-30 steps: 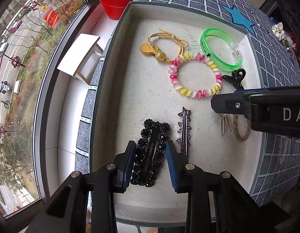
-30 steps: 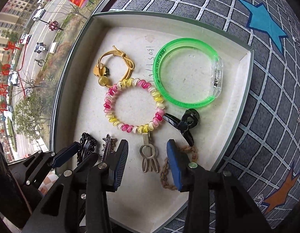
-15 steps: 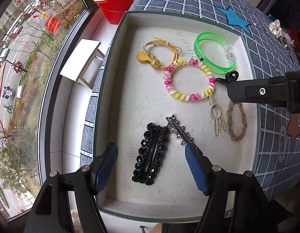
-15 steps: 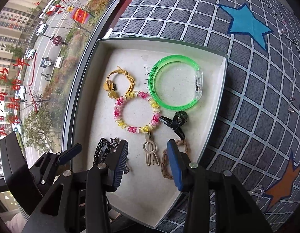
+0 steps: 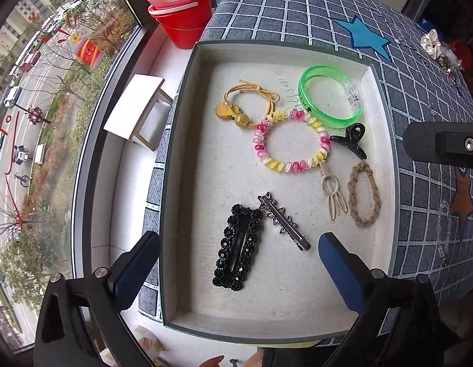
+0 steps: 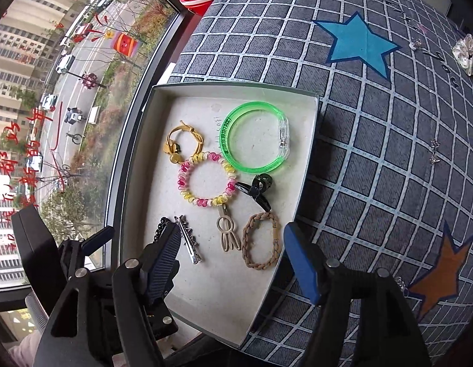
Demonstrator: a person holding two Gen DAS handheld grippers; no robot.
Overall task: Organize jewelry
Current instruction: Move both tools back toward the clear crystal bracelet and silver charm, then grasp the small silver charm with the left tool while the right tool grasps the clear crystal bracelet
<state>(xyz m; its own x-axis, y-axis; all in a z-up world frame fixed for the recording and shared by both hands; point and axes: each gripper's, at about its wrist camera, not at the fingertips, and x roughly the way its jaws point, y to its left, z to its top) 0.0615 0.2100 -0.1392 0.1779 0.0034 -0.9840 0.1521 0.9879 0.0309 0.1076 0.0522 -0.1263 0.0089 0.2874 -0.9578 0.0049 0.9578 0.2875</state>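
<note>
- The left tongs (image 5: 236,267) point down over the near end of a shallow grey tray (image 5: 386,159), with jaws opening wide and nothing pressed between the blue pads.
- The black beaded hair clip (image 5: 238,246) lies flat on the tray floor between those two pads, lower centre of the left wrist view, touching neither (it sits clear of both).
- A silver spiked clip (image 5: 282,221) lies slantwise just beside the black one, its upper tip at the black clip's top corner.
- The right tongs (image 6: 230,260) hang over the tray's lower right part in the right wrist view, jaws opening, with nothing gripped.
- Between those pads, further up the frame, lie a beige rabbit-shaped clip (image 6: 227,234) and a braided brown hair tie (image 6: 262,240); the right pad stands over the tray's rim.
- In the middle of the tray sits a pink and yellow coil bracelet (image 5: 291,143), with a green bangle (image 5: 328,98) at the upper right and a yellow hair tie (image 5: 247,105) at the upper left.
- A small black claw clip (image 5: 349,139) lies right of the coil bracelet, under the bangle.
- The tray rests on a bench under a grey checked cloth (image 6: 389,168) with star patches (blue and orange).
- More small pieces (image 5: 440,50) lie on the cloth at the upper right, too small to name.
</note>
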